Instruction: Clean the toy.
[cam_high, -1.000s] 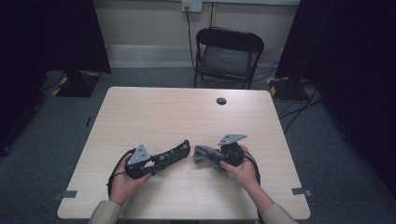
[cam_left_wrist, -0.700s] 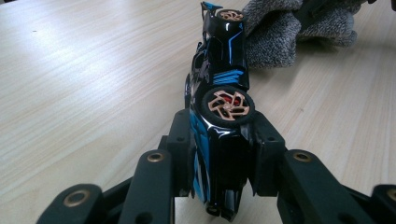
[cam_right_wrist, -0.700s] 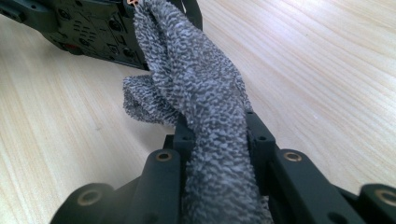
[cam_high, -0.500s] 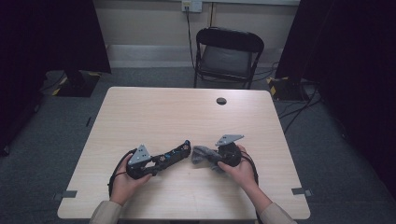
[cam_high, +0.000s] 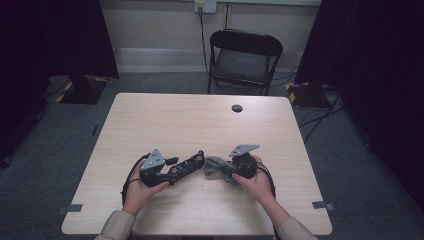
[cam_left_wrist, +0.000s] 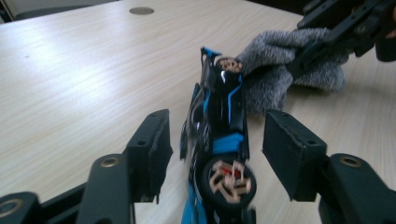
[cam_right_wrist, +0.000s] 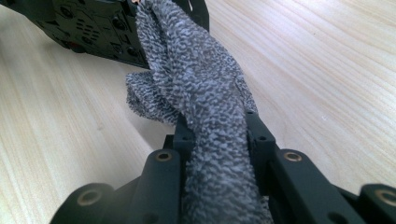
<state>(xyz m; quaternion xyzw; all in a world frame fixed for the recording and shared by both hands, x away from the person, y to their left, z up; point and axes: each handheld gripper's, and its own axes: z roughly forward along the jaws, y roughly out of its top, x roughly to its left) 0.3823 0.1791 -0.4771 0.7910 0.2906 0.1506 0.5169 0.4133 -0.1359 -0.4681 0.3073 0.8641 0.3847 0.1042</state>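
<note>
In the lower middle of the high view the person's two hands meet over the pale wood-grain bench (cam_high: 200, 120). The left gripper (cam_left_wrist: 212, 156) has just been opening its jaws: they now stand apart on either side of a black-and-blue toy race car (cam_left_wrist: 217, 140), which sits between them on its side, a tan-spoked wheel turned toward the camera, with a clear gap to each pad. The right gripper (cam_right_wrist: 217, 135) has its jaws clamped on a bunched grey terry cloth (cam_right_wrist: 196, 79), whose free end rests against the car's nose at the upper right of the left gripper view.

The risk, as I judge it, is the car. It is hard, glossy plastic, narrow and rounded at the wheels, and with nothing gripping it a push from the cloth could tip it flat or roll it out from between the jaws. If the jaws close again off-centre, the smooth shell may squirt sideways. The cloth is soft, looped and nubbly, so it could snag on a wheel or a wing and drag the car along. It is thick and folded, so the grip on it looks safe.
</note>
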